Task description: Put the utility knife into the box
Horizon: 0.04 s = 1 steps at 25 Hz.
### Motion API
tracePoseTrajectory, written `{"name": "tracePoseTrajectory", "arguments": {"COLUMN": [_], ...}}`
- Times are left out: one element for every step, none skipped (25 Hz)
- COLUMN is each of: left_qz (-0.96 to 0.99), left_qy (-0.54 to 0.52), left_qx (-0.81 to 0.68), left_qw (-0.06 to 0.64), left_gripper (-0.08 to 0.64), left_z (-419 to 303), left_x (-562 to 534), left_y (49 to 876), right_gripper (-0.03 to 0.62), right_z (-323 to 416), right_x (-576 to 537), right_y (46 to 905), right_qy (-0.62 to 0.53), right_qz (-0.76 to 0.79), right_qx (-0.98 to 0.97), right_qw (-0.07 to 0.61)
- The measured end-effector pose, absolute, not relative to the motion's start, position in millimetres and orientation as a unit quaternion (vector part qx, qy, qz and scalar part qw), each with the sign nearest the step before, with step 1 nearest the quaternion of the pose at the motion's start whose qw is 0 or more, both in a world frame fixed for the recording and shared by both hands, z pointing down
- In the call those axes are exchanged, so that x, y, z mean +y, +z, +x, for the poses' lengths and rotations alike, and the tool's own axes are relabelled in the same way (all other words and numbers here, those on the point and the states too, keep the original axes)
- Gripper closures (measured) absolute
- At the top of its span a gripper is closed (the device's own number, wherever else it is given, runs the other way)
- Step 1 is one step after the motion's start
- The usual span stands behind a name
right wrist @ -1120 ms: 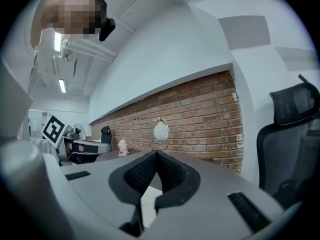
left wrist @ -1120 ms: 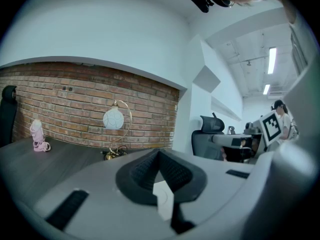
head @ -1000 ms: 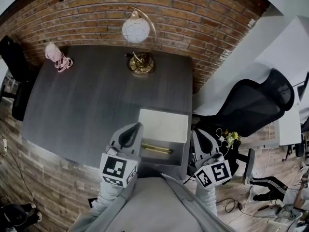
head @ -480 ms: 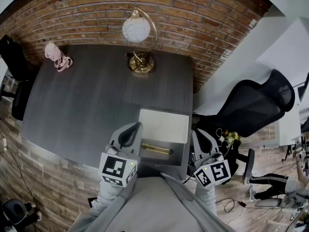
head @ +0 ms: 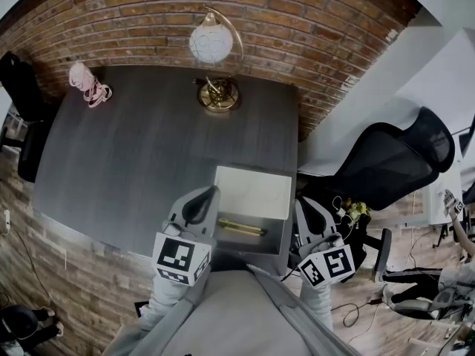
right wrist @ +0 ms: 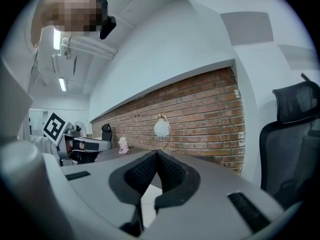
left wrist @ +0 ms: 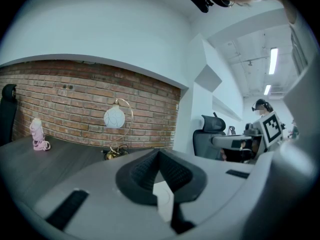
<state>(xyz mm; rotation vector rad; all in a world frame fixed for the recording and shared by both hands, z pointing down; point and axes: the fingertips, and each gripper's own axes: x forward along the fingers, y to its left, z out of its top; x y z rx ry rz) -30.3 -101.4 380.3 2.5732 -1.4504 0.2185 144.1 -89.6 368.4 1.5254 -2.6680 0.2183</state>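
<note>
**Two closed grippers flank the box, knife inside**

Both grippers sit low in the head view, one on each side of the box [head: 279,237]. The left gripper [head: 209,196] lies at lower centre-left, its tip just beside the box's left edge. In its own view the left gripper's ribbed pads [left wrist: 145,170] meet at the tip with nothing between them. The right gripper [head: 303,208] lies at lower centre-right, past the table's right edge. Its jaws are likewise pressed together and empty in its own view, where the pads [right wrist: 172,170] touch.

The utility knife [head: 239,227], a slim yellow bar, lies crosswise in the box's grey tray, apart from both grippers. The box's white lid [head: 252,190] stands open above the tray in the frame. The box rests near the lower right corner of the dark grey table [head: 133,150].

At the top centre a lamp [head: 214,44] with a white globe and a brass base stands against the brick wall [head: 312,21]. A small pink thing [head: 89,86] lies at the table's upper left corner. A black office chair [head: 397,162] stands to the right of the table.
</note>
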Motion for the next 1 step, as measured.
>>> {"name": "tracePoseTrajectory", "arguments": {"left_qz": [0.865], "left_qy": [0.074], "left_qx": [-0.488], "left_qw": [0.09], "left_gripper": [0.54], "left_z": [-29.9], "left_x": [-101.7], "left_y": [380.6], "right_gripper": [0.575], "right_z": [144.4], "right_x": [-89.8], "right_y": [368.7], "right_qy": [0.071], "right_qz": [0.495], "right_qx": [-0.866], "right_qw": [0.03]}}
